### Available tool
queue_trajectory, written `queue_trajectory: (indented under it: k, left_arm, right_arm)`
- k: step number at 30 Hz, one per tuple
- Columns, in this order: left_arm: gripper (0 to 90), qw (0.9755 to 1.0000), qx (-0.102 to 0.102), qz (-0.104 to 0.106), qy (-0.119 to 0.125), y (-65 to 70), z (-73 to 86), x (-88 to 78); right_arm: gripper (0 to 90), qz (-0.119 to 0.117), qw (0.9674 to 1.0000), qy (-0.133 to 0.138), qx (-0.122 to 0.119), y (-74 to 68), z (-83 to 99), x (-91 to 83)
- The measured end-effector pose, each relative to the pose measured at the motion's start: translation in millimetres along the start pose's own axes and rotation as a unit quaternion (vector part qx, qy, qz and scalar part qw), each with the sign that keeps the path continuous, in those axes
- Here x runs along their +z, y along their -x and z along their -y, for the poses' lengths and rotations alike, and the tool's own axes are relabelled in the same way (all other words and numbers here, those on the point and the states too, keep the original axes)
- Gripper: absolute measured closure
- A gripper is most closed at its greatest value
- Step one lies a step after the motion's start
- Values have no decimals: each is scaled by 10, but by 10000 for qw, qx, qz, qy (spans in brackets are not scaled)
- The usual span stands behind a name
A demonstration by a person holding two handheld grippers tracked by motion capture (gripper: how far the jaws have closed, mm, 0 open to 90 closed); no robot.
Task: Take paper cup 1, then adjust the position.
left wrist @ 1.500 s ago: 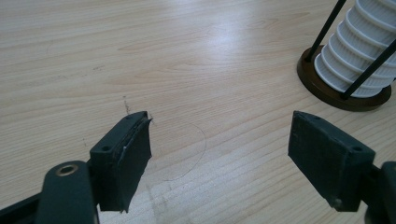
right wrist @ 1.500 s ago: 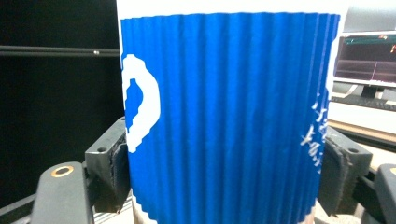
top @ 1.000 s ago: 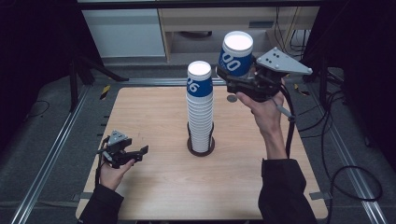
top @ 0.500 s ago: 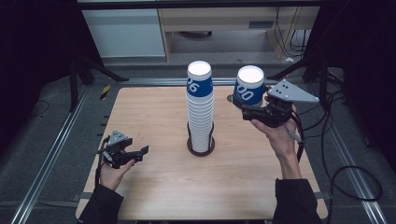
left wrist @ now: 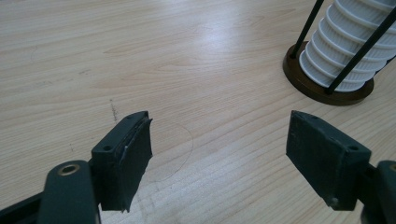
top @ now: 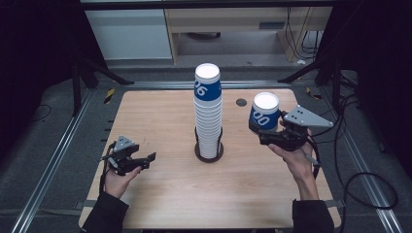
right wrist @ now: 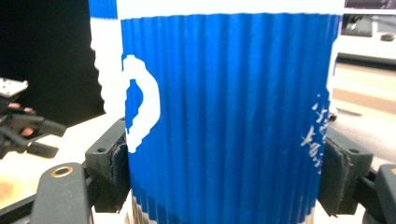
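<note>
presently the right gripper (top: 265,133) is clamped on a blue cup (top: 265,114), one pad on each side of its ribbed wall, as the right gripper view confirms: blue cup (right wrist: 224,116) between the pads (right wrist: 114,163), both in contact. the cup is upside down, white base up, white numerals on the blue band. it is held in the air over the right part of the table (top: 160,194), to the right of the stack (top: 208,114) and apart from it; its top sits lower than the top of the stack. whether the rim touches the table cannot be told.

the stack of like cups stands upright at mid-table in a dark round holder (top: 209,154) with thin black rods; its top cup is blue with white numerals, the ones below show as white rims. the left gripper view shows the holder (left wrist: 327,91) and the lower rims (left wrist: 348,51) at upper right.

the left gripper (top: 145,160) rests low at the left of the table, well apart from the stack. its jaws stand partly open with nothing between them; bare wood shows in the gap in the left gripper view, left gripper (left wrist: 219,154).

a small dark disc (top: 241,102) lies on the table behind the held cup.
</note>
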State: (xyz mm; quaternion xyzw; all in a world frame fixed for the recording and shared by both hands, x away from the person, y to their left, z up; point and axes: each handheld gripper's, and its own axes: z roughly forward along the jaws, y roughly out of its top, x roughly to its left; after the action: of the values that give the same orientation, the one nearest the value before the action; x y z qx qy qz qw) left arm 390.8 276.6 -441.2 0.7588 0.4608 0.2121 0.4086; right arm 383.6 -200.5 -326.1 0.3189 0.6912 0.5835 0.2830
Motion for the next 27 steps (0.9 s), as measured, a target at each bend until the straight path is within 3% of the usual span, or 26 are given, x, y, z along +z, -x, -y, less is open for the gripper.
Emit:
queue_trajectory:
  k: [10, 13, 14, 16, 18, 27]
  left_arm:
    - [217, 9999, 75, 62, -52, 37, -13, 14]
    - [217, 9998, 135, 103, -100, 56, -13, 23]
    - [216, 9998, 150, 125, -98, 63, -15, 23]
    - [215, 9997, 171, 168, -99, 73, -24, 19]
    - [213, 9994, 226, 212, -131, 86, -26, 19]
    - [213, 9987, 283, 386, -168, 143, -42, 19]
  right_arm:
    - [209, -235, 9993, -293, 55, -4, 366, -62]
    - [208, -299, 9986, -438, 10, -30, 469, -66]
    - [208, -266, 9979, -574, -144, -49, 501, -60]
    - [208, -317, 9978, -560, -139, -57, 519, -55]
    - [206, -474, 9965, -657, -183, -76, 583, -30]
    - [205, -750, 9916, -989, -355, -162, 739, 82]
